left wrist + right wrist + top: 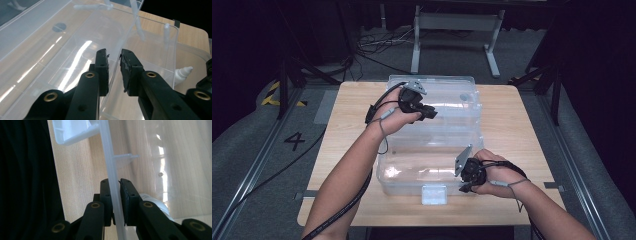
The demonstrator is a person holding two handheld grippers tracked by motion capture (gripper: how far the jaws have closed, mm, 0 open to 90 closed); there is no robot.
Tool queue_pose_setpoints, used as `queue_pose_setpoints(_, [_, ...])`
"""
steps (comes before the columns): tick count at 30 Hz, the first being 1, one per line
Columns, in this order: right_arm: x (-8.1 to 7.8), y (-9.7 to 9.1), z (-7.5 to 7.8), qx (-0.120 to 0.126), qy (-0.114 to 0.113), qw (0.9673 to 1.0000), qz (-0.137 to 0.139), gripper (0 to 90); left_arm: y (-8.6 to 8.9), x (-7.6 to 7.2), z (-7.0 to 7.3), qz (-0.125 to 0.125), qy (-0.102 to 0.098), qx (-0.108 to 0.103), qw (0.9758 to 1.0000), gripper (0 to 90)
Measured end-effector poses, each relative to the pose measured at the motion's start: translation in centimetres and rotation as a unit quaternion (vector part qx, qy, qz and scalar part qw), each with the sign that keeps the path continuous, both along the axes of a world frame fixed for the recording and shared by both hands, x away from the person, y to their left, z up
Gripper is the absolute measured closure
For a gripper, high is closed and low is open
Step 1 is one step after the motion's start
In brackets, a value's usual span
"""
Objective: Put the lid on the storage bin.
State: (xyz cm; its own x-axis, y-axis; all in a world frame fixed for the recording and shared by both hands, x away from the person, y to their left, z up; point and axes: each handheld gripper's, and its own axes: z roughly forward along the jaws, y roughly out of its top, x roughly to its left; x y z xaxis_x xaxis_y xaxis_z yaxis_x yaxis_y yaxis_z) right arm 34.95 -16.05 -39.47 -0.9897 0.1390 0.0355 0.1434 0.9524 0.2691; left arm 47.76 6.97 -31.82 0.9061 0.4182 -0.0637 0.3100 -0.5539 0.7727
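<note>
Two grippers are in my hands, both at the same clear plastic box (432, 165) that sits in the middle of the wooden table (512, 130). Nearest me, my right gripper (468, 181) is at the box's near right corner, its jaws nearly together and pinching the thin whitish rim (113, 195) between the pads, as the right gripper view has it. Just left of that, on the near wall, hangs a pale latch (434, 194). The box is see-through all round, so the table's wood grain reads straight through its walls and floor, with long streaks of glare across them. A small white bottle (182, 73) with a pointed tip lies inside, by one wall. Farther off, my left gripper (428, 113) is over the box's far half, pointing right. In the left gripper view its jaws straddle a clear thin edge (114, 67), a narrow gap showing either side; I cannot tell whether the pads press on it. Beyond lies the clear lid (437, 90), toward the table's far edge.
</note>
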Motion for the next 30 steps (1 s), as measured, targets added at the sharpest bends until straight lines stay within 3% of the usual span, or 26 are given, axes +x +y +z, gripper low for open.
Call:
queue_pose_setpoints(19, [0.0, 0.0, 0.0, 0.000, -0.001, 1.0000, 0.001, 81.0, -0.1, -1.2, 0.8, -0.018, 0.002, 0.003, 0.9998, 82.3])
queue_pose_setpoints(30, [0.0, 0.0, 0.0, -0.001, -0.002, 1.0000, 0.002, 81.0, 0.0, -2.8, 1.2, -0.025, 0.002, 0.004, 0.9997, 82.8])
